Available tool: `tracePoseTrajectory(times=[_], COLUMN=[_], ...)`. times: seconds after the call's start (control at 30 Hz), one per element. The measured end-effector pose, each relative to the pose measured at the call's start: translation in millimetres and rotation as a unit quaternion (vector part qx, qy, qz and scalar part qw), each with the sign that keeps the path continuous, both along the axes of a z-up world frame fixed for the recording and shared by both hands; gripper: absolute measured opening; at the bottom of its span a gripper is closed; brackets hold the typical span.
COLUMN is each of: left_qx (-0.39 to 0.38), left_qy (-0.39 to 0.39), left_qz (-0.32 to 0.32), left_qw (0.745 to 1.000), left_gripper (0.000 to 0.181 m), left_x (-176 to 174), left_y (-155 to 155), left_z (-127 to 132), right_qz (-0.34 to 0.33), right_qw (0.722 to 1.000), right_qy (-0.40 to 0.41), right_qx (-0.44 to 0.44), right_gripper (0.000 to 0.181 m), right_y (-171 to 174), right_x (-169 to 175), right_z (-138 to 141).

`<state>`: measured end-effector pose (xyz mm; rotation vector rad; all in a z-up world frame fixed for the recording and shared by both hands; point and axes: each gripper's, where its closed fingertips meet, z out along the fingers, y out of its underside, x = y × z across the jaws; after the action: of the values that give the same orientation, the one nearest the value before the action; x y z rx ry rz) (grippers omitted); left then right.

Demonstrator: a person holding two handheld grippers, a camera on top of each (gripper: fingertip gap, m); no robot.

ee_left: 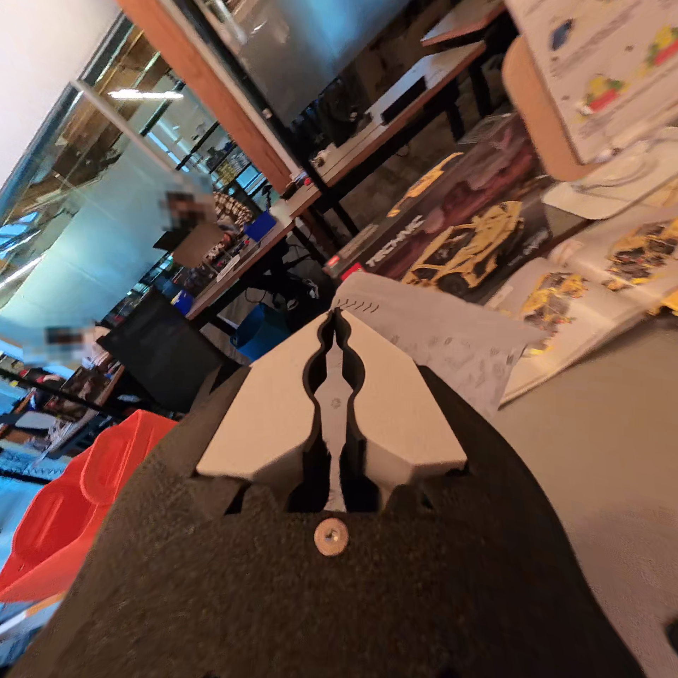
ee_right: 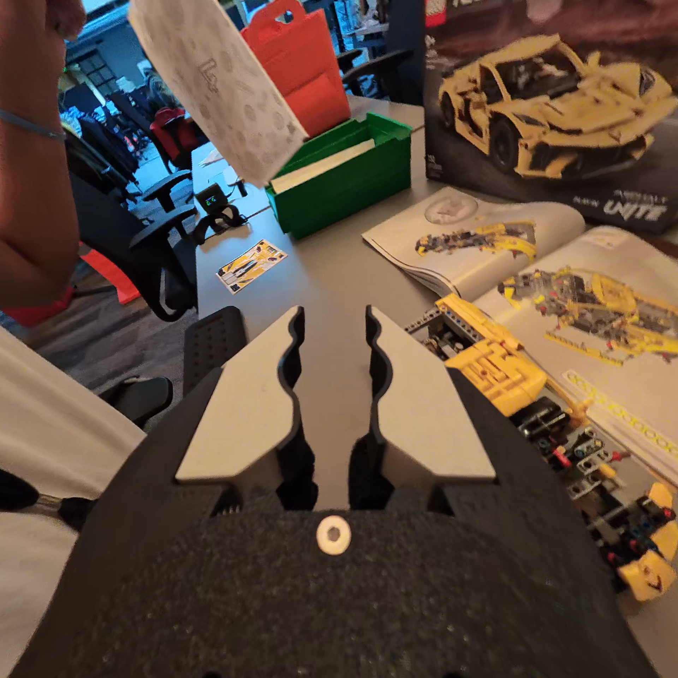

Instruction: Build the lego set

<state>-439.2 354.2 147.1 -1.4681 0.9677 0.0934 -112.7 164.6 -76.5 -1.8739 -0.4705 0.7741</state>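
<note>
1. Your left hand-held gripper is pinched tight on a white paper bag, held up in the air.
2. Your right hand-held gripper is wide open and holds nothing. It hangs over the grey surface.
3. The half-built yellow lego car lies on the surface, just right of that gripper.
4. The open instruction book lies beside the car, on the far right.
5. The lego box stands behind the book.
6. A green bin sits far, left of the box.
</note>
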Motion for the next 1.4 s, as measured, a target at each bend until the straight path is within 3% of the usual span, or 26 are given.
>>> tracePoseTrajectory(times=[0.13, 0.33, 0.43, 0.5, 0.57, 0.7, 0.83, 0.93, 1.03, 1.07, 1.17, 1.27, 1.4], left_qx=[-0.051, -0.18, -0.222, -0.249, -0.247, -0.277, -0.265, -0.253, -0.247, -0.248, -0.25, -0.24, -0.252], left_qy=[-0.01, -0.083, -0.141, -0.16, -0.161, -0.223, -0.235, -0.23, -0.231, -0.234, -0.248, -0.256, -0.265], left_qz=[-0.081, -0.217, -0.254, -0.251, -0.243, -0.26, -0.266, -0.269, -0.265, -0.265, -0.27, -0.265, -0.247], left_qw=[0.995, 0.956, 0.931, 0.922, 0.924, 0.898, 0.896, 0.9, 0.903, 0.902, 0.896, 0.898, 0.897], left_gripper=[0.0, 0.0, 0.0, 0.0, 0.0, 0.0, 0.0, 0.0, 0.0, 0.0, 0.0, 0.0, 0.014], left_x=[47.7, 118.0, 131.2, 129.9, 124.3, 113.0, 110.6, 112.4, 111.1, 110.0, 107.2, 105.6, 107.6], left_y=[-54.7, -116.2, -136.6, -142.1, -143.1, -148.0, -150.7, -153.6, -153.6, -153.7, -154.5, -151.3, -144.7], left_z=[-34.1, -135.5, -173.5, -196.0, -214.2, -227.2, -230.3, -231.0, -233.9, -234.7, -235.8, -238.8, -248.0], right_qz=[0.039, 0.084, 0.133, 0.163, 0.208, 0.308, 0.39, 0.424, 0.453, 0.452, 0.45, 0.438, 0.431], right_qw=[0.998, 0.992, 0.986, 0.979, 0.966, 0.921, 0.862, 0.836, 0.812, 0.808, 0.807, 0.824, 0.84], right_qy=[-0.032, -0.058, -0.087, -0.121, -0.153, -0.232, -0.322, -0.35, -0.368, -0.378, -0.383, -0.358, -0.326], right_qx=[0.04, 0.076, 0.059, 0.033, 0.028, 0.054, 0.038, -0.006, -0.027, -0.013, 0.001, -0.022, -0.046], right_gripper=[0.035, 0.043, 0.048, 0.062, 0.056, 0.046, 0.045, 0.034, 0.011, 0.0, 0.0, 0.0, 0.0], right_y=[-14.8, -27.3, -25.1, -16.8, -8.2, 12.6, 30.0, 38.0, 33.7, 35.2, 35.8, 38.1, 39.0], right_x=[-19.5, -34.2, -50.1, -67.6, -95.2, -163.4, -212.9, -230.3, -234.5, -235.3, -237.9, -239.7, -238.4], right_z=[21.6, 49.0, 52.5, 48.5, 47.2, 38.8, 14.3, 0.1, -5.7, -4.9, -5.3, -8.0, -5.6])
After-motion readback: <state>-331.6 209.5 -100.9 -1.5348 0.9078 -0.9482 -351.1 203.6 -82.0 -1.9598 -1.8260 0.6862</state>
